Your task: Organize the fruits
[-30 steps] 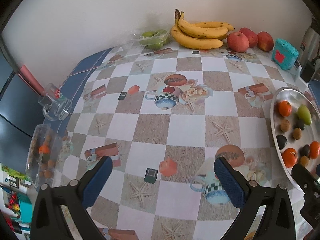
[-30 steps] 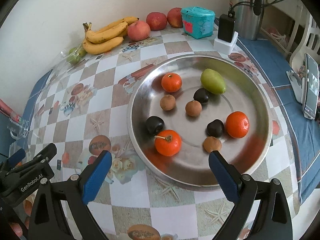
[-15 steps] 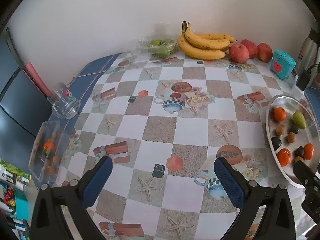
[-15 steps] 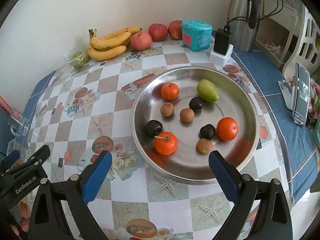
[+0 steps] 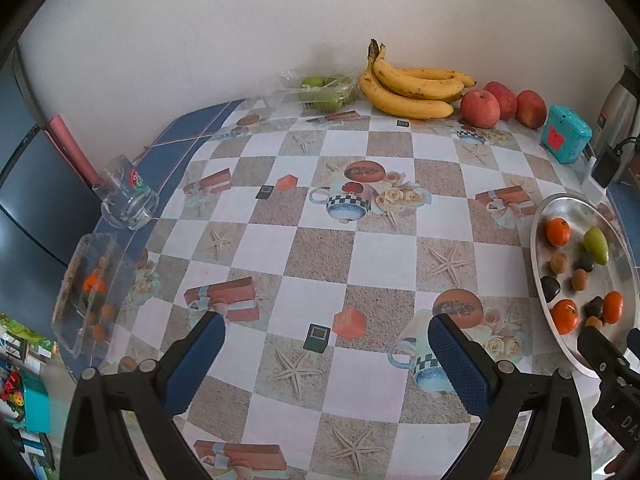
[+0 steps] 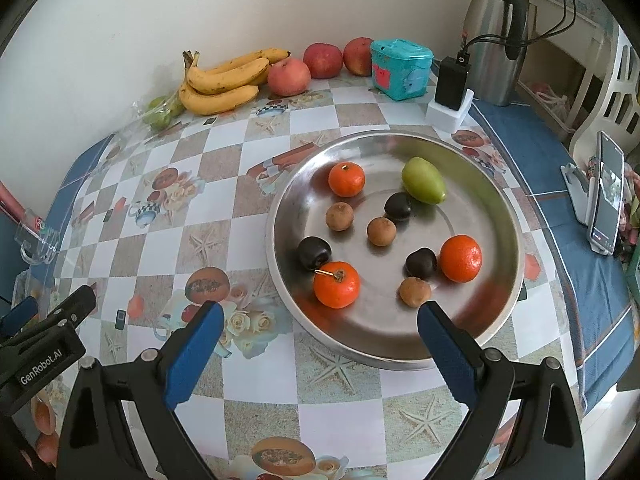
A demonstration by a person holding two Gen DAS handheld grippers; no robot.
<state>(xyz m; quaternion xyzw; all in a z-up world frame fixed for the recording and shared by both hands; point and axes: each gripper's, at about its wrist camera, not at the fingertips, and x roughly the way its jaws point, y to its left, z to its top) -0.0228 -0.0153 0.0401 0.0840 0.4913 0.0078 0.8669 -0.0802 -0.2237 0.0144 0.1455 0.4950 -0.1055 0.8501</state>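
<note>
A round steel tray (image 6: 500, 216) on the patterned table holds three oranges (image 6: 337, 284), a green mango (image 6: 423, 181), dark plums (image 6: 314, 253) and brown longans (image 6: 339, 216). My right gripper (image 6: 320, 340) is open and empty, above the tray's near rim. My left gripper (image 5: 326, 354) is open and empty over the table's middle, left of the tray (image 5: 538, 268). A clear plastic box (image 5: 86, 292) with an orange and small fruits lies at the table's left edge. Bananas (image 5: 412, 88) and three apples (image 5: 480, 108) lie against the far wall.
A glass mug (image 5: 128, 196) stands at the left edge. A clear pack of green fruit (image 5: 324, 88) sits beside the bananas. A teal tin (image 6: 400, 68), a black charger (image 6: 452, 84) and a steel kettle (image 6: 496, 36) stand behind the tray. A phone on a stand (image 6: 606, 196) is right.
Both grippers have pulled back and up from the table, so more of the table and tray shows. Jaws stay open. No fruit has moved.
</note>
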